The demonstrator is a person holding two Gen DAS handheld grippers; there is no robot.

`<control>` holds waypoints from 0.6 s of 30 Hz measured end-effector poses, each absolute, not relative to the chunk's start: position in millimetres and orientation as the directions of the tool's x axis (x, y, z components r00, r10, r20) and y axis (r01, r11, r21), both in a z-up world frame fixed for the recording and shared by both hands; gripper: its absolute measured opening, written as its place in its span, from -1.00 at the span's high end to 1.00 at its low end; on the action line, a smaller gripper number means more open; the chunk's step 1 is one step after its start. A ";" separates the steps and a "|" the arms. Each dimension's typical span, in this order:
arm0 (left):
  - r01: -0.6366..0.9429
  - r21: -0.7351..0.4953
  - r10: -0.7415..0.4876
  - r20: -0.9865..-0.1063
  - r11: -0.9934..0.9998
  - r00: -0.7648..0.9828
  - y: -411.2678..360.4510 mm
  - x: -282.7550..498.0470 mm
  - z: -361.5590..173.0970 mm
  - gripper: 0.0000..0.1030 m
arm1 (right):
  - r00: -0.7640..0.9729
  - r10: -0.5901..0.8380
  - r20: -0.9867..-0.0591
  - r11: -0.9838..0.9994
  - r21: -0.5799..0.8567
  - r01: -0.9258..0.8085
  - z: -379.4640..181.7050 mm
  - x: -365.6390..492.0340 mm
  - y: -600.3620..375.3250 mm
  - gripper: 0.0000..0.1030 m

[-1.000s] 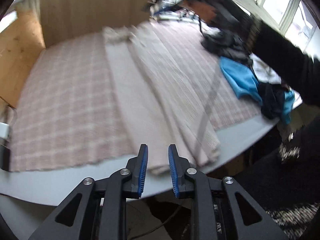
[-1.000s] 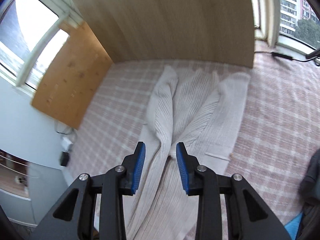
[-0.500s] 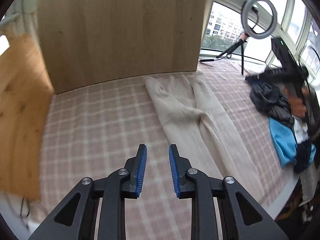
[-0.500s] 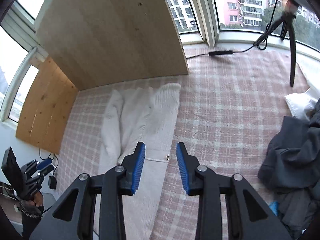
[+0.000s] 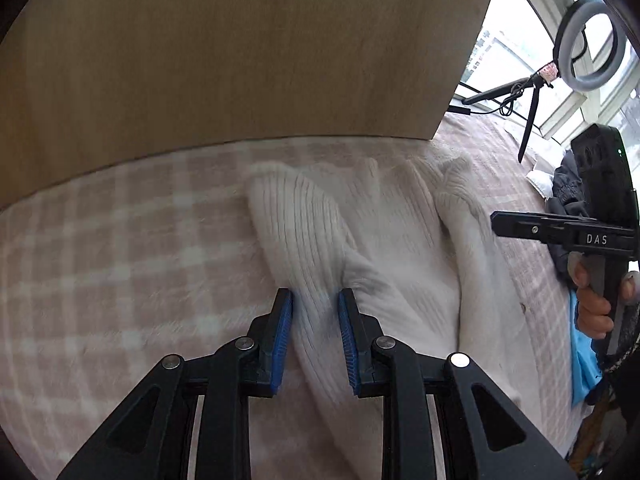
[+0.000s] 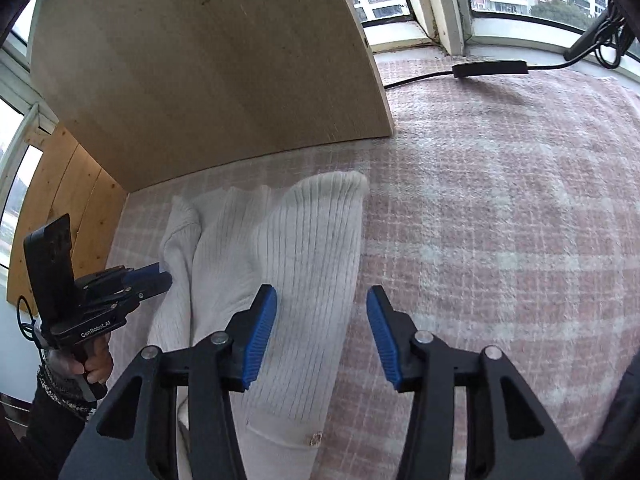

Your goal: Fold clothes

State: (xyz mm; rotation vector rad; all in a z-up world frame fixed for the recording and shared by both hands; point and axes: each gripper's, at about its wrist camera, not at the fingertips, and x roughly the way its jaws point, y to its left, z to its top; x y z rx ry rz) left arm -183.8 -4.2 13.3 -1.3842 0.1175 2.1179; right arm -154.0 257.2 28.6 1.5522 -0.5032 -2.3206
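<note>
A cream ribbed knit garment [image 5: 384,248] lies flat on the pink plaid blanket [image 5: 120,264], its far end near the wooden board. My left gripper [image 5: 315,340] is open, its blue pads either side of the garment's left ribbed fold. In the right wrist view the same garment [image 6: 304,256] lies ahead, and my right gripper [image 6: 322,332] is open wide over its right edge. Each view shows the other gripper: the right one [image 5: 560,232] at the garment's right side, the left one [image 6: 132,280] at its left side.
A wooden board [image 5: 240,60] stands upright behind the garment. A ring light on a tripod [image 5: 576,52] and a cable [image 6: 488,68] sit by the windows. Dark clothes [image 5: 568,192] and a blue garment [image 5: 584,364] lie at the right.
Both grippers have moved forward and down to the garment's far end. The left one now straddles the left fold; the right one has opened wider over the right edge.
</note>
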 end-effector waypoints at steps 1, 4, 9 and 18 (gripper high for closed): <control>-0.541 -0.231 0.434 -0.855 -0.809 -0.284 2.3 -185.2 12.7 0.57 | -0.362 -0.445 -0.819 -0.889 0.454 0.065 24.0 -157.8 256.8 0.10; -0.578 -0.234 0.462 -0.840 -0.782 -0.284 12.4 -185.9 12.4 0.57 | -0.373 -0.477 -0.795 -0.873 0.478 0.097 20.4 -160.9 255.9 0.10; -0.562 -0.233 0.475 -0.815 -0.794 -0.332 10.7 -181.1 19.4 0.83 | -0.384 -0.552 -0.741 -0.825 0.552 0.120 18.7 -159.1 255.7 0.77; -0.516 -0.017 0.304 -0.824 -0.856 -0.478 15.9 -178.5 16.2 0.81 | -0.448 -0.372 -0.813 -0.927 0.349 0.137 39.4 -147.7 258.1 0.81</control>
